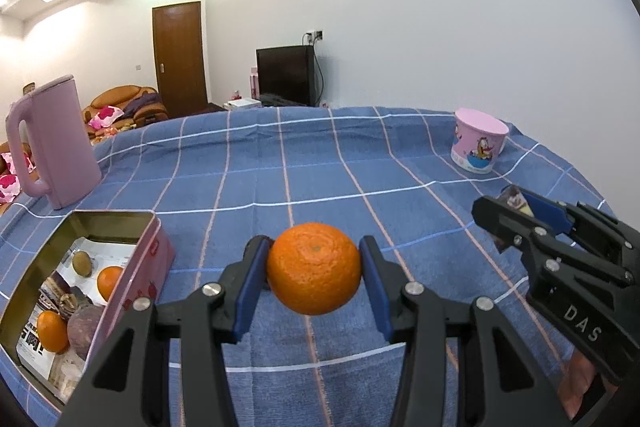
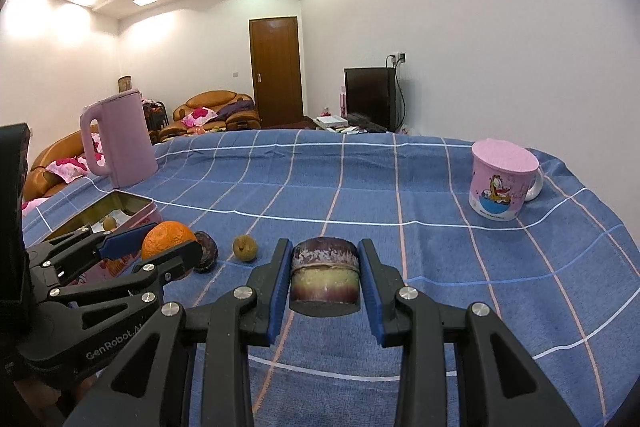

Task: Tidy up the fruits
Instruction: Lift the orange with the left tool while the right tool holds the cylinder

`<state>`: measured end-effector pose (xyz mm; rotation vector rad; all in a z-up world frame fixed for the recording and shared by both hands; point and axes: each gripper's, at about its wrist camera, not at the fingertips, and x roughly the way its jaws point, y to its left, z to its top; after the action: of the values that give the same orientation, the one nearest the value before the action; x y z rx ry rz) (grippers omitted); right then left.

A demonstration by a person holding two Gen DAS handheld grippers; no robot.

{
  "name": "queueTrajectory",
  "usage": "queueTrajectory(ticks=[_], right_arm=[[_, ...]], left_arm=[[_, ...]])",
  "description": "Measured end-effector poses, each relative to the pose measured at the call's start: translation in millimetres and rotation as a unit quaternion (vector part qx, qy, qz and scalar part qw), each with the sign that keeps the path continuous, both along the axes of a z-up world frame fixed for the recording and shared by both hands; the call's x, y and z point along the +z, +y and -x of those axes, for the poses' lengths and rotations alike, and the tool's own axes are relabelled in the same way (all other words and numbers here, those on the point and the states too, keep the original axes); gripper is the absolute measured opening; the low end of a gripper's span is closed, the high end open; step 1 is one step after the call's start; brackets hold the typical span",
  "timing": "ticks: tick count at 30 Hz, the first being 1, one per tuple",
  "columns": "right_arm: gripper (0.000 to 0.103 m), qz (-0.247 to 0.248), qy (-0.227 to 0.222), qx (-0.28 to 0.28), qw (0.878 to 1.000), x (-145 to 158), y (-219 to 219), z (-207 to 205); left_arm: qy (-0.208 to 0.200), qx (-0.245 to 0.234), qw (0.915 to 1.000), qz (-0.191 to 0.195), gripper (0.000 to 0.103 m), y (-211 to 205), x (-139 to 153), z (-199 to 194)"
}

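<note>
My left gripper (image 1: 314, 269) is shut on an orange (image 1: 314, 267), held above the blue checked cloth; it also shows in the right wrist view (image 2: 160, 247) with the orange (image 2: 166, 237). My right gripper (image 2: 324, 275) is shut on a purple sugarcane piece (image 2: 324, 275); in the left wrist view it (image 1: 508, 215) is at the right. A pink tin box (image 1: 120, 291) at the left holds two oranges (image 1: 52, 331), a small brown fruit (image 1: 82, 263) and dark fruits. On the cloth lie a dark purple fruit (image 2: 206, 251) and a small brown fruit (image 2: 245, 247).
A pink kettle (image 1: 56, 143) stands at the far left of the table. A pink cartoon mug (image 1: 478, 145) with a lid stands at the far right. The round table's edge curves behind them. A sofa, a door and a television are beyond.
</note>
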<state>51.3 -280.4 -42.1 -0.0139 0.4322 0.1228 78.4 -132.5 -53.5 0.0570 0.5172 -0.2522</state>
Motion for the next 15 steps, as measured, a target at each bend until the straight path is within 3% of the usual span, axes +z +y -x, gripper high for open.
queueTrajectory(ticks=[15], right_arm=[[0.035,0.004,-0.028,-0.001,1.0,3.6,2.4,11.1]], left_arm=[[-0.032,0.005,0.9995,0.002,0.049,3.4,6.0,9.2]])
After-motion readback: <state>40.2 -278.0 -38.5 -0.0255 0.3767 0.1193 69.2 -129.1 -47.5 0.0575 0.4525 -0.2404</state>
